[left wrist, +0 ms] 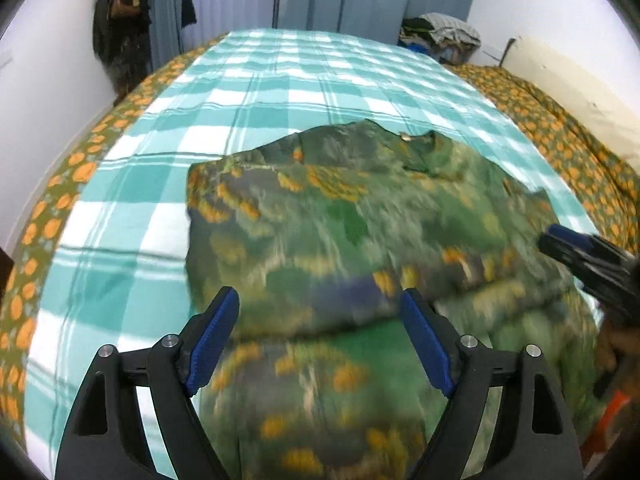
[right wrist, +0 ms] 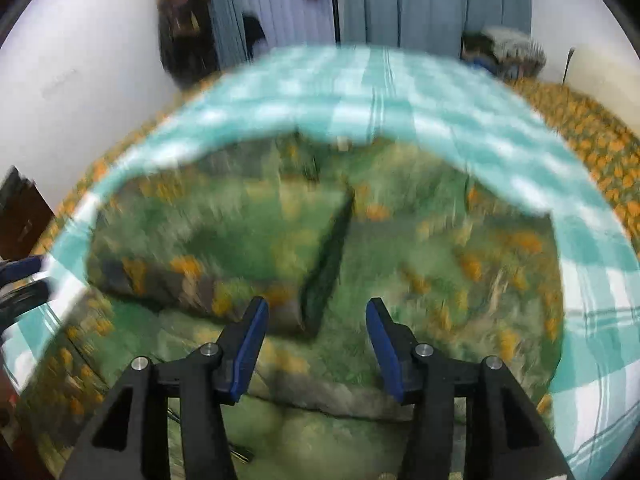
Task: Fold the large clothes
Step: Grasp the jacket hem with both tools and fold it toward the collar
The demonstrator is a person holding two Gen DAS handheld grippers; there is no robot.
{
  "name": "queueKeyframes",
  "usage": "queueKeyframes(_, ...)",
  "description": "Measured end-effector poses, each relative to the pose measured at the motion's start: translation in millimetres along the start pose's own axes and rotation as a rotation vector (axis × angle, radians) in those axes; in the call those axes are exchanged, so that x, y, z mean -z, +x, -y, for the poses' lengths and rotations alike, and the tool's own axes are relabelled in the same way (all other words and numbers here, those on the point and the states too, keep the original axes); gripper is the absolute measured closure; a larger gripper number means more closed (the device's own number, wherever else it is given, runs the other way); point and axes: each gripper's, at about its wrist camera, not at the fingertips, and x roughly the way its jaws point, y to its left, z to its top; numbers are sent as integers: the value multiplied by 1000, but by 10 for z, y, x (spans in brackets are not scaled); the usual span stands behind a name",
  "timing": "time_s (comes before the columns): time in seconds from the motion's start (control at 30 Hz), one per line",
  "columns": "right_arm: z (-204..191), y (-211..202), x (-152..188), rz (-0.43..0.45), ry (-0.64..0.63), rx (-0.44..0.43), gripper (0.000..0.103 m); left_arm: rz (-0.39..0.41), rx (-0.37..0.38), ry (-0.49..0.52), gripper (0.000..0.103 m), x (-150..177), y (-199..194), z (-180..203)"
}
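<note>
A green garment with orange flowers [left wrist: 360, 224] is lying partly folded on a bed under a teal-and-white checked sheet [left wrist: 256, 80], filling the centre and lower half of both views. In the left wrist view its folded left edge is running down the middle left of the frame, with bare sheet lying open beside it toward the left and across the whole upper part. The left claw [left wrist: 320, 312] is hovering at the bottom centre, released, jaws wide, gripping nothing. The right claw [right wrist: 316, 320] is sitting at the bottom centre of its own blurred view, jaws apart and empty, above a dark fold edge [right wrist: 328, 264] slanting through the cloth; it is also showing at the right edge of the left wrist view. An orange-flowered bedspread [left wrist: 560, 120] is bordering the sheet on both sides.
</note>
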Motion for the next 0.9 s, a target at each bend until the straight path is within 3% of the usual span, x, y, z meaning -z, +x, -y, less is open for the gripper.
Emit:
queueKeyframes(0.13,-136,199,-185,-18,-44,-84,51,-42,-13,-82,30,-127,466,-186)
queueKeyframes(0.33,-109,907,62,-202,19,-103,53,-141,-63,-41,30,65,1027,-260)
queueKeyframes(0.57,-175,982,134,-208,8,-89,53,-161,-77,-40,32,-8,874,-228)
queueKeyframes(0.73,-143,985,141,-195,22,-104,53,-73,-19,-85,31,-491,590,-237)
queueKeyframes(0.9,-157,997,163,-189,10,-89,53,-38,-40,-112,31,-872,862,-275)
